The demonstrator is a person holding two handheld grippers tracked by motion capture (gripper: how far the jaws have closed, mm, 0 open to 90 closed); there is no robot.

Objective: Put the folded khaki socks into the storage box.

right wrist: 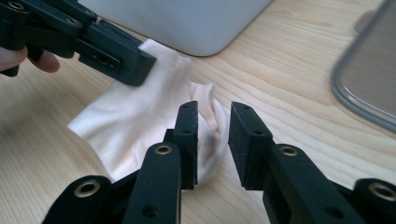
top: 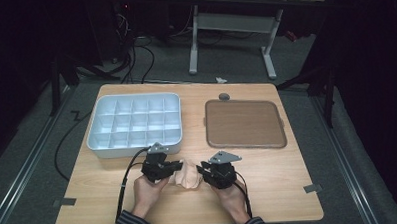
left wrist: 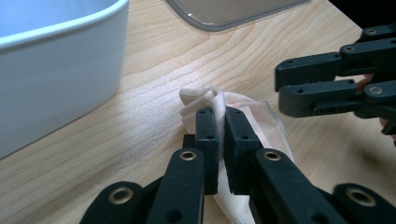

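**High view.** Shows one wooden table [top: 289, 189] bearing one white box [top: 135, 150] of fifteen compartments (three rows of five, all empty), one brown tray [top: 245, 124] to its right, and one pale cloth [top: 188, 176] bunched near the front edge, between two hands. Places the left gripper [top: 177, 165] at the cloth's left end and the right gripper [top: 204, 168] at its right end. Counts also two grey tape marks on the table's front corners.

**Left gripper view.** Shows the left gripper [left wrist: 221, 114] with jaws pressed together on a fold of the cloth [left wrist: 261, 116], fabric spilling out on the far side. Places the box [left wrist: 60, 79] just left and the tray [left wrist: 233, 11] beyond, with the right gripper [left wrist: 280, 88] close above the cloth's far edge, seemingly clear of it.

**Right gripper view.** Shows the right gripper [right wrist: 214, 112] with jaws parted by a clear gap, gripping nothing, a ridge of cloth [right wrist: 140, 116] lying on the table under the gap. Places the left gripper [right wrist: 140, 63] on the cloth's far corner, with the box [right wrist: 187, 23] and tray [right wrist: 369, 84] behind.

**Risks, as judged.** With a single pinch on a thin fold, likely slipping or unfolding on any lift or pull. With the two tools so close, possible jaw collision. With a careless reclosing of the right jaws, possibly too many layers caught, or none.
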